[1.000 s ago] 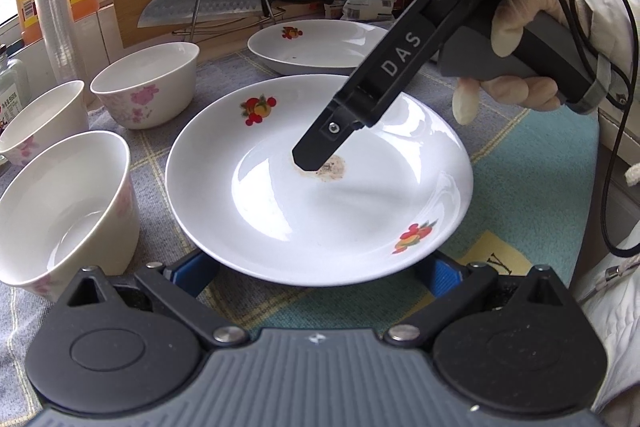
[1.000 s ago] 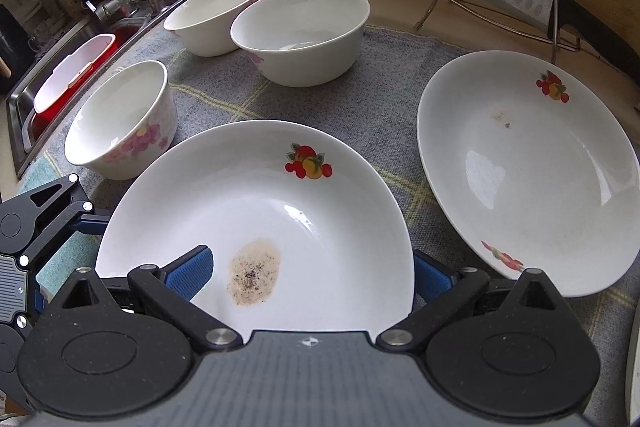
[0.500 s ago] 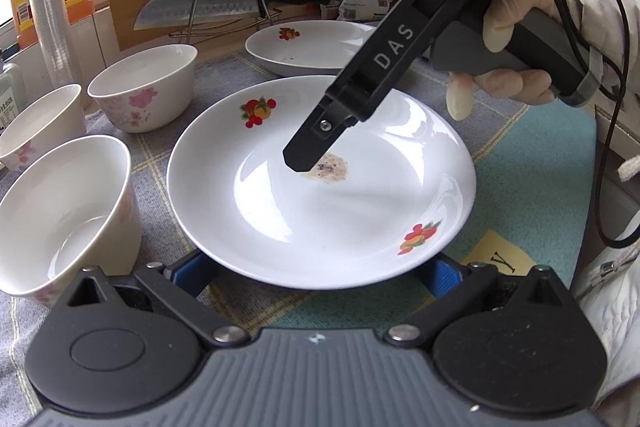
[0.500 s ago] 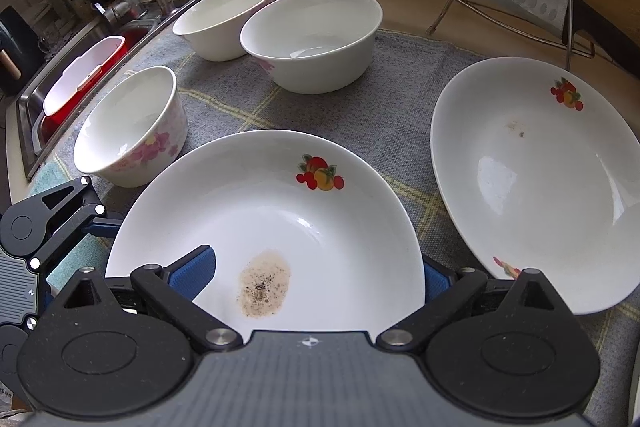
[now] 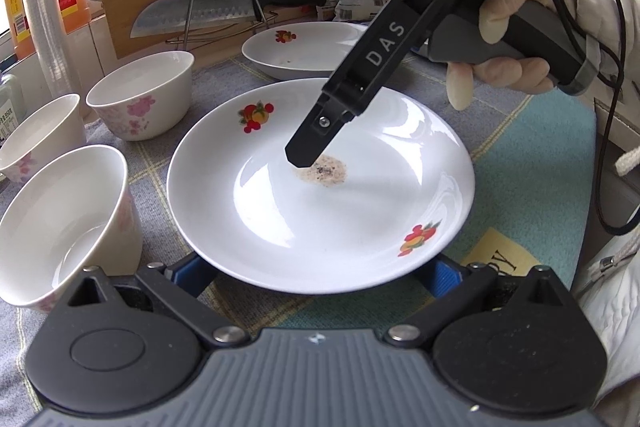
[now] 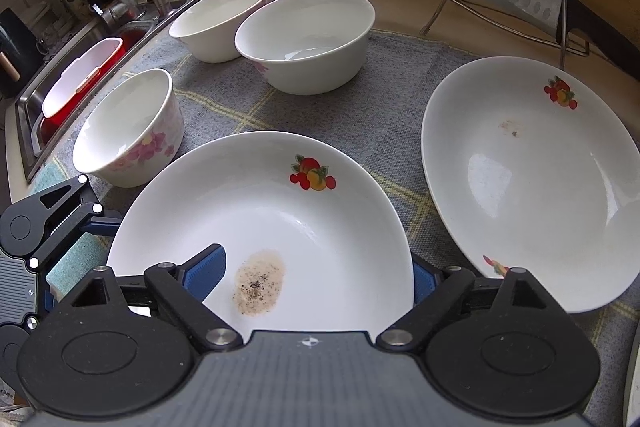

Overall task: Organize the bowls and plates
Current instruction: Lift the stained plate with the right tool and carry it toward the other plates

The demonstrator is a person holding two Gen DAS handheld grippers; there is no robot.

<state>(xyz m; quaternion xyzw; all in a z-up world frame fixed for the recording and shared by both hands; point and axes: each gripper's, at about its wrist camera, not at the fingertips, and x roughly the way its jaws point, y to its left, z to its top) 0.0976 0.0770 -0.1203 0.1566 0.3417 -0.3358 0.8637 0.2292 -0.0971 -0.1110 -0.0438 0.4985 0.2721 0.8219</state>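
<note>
Left wrist view alone shows the right gripper [image 5: 306, 157] from outside, its black finger tip over the speckled stain [image 5: 324, 171] in the near plate [image 5: 320, 219], held by a gloved hand [image 5: 504, 39]. Right wrist view alone shows the sink [image 6: 36, 95] holding a red tub [image 6: 80, 83]. Both grippers are spread wide, grasping nothing; the left gripper [image 5: 320, 275] straddles the plate's near rim. Three bowls [image 6: 304, 39] and a second plate [image 6: 532, 179] rest on the grey cloth [image 6: 224, 99].

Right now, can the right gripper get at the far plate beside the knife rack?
Probably yes: the right gripper is open, and only cloth separates it from the far plate.
</note>
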